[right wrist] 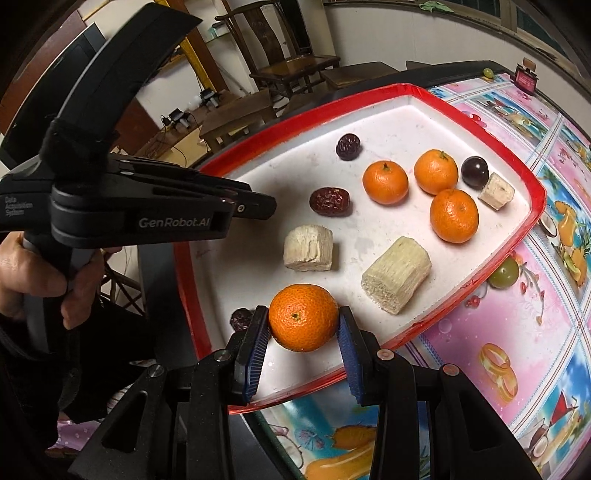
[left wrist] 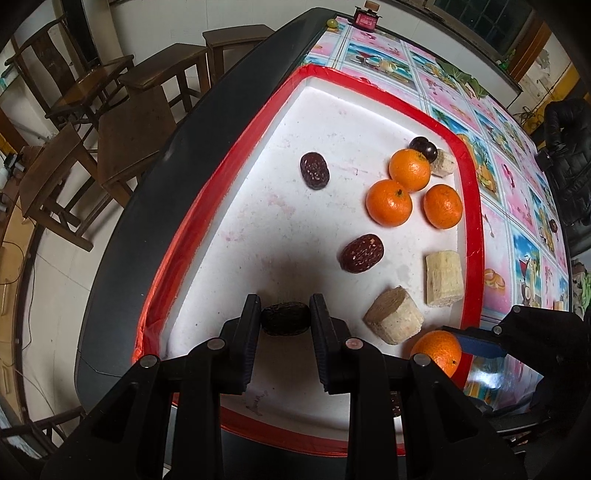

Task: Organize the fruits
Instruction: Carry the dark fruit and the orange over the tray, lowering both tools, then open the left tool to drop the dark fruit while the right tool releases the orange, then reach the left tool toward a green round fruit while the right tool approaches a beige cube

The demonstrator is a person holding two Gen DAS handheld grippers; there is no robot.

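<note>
A white tray with a red rim holds three oranges, two red dates, a dark plum and pale sugarcane pieces. My left gripper is shut on a dark date just above the tray's near part. My right gripper is shut on an orange over the tray's near edge; this orange also shows in the left wrist view. Another date lies just left of the right gripper's fingers. The left gripper's body fills the left of the right wrist view.
A green grape-like fruit lies on the patterned tablecloth just outside the tray's right rim. A small red box and a green fruit stand at the table's far end. Wooden chairs and stools stand beyond the table's left edge.
</note>
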